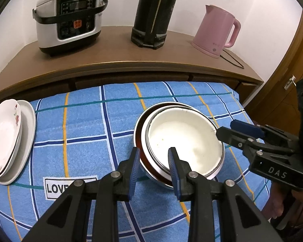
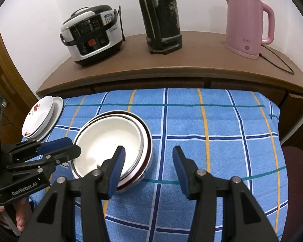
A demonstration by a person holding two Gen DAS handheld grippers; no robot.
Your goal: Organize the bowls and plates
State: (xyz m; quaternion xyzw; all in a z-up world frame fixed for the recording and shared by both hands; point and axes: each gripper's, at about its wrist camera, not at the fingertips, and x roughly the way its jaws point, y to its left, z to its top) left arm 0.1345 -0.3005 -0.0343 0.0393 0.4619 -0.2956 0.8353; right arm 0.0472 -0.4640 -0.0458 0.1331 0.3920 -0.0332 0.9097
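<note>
White nested bowls (image 1: 183, 139): left gripper (image 1: 153, 169) and right gripper (image 2: 149, 169) jaws apart, straddling rim.

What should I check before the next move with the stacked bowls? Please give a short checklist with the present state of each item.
1. Bowl stack nested and resting on the blue cloth: ok.
2. Left gripper fingers straddle the near rim, open: ok.
3. Right gripper open, one finger inside the top bowl: ok.
4. Firm hold on the stack: not ok, neither gripper is shut.
5. Plate stack sits apart at the cloth's left edge: ok.
6. Top bowl clean: not ok, small specks inside.
</note>
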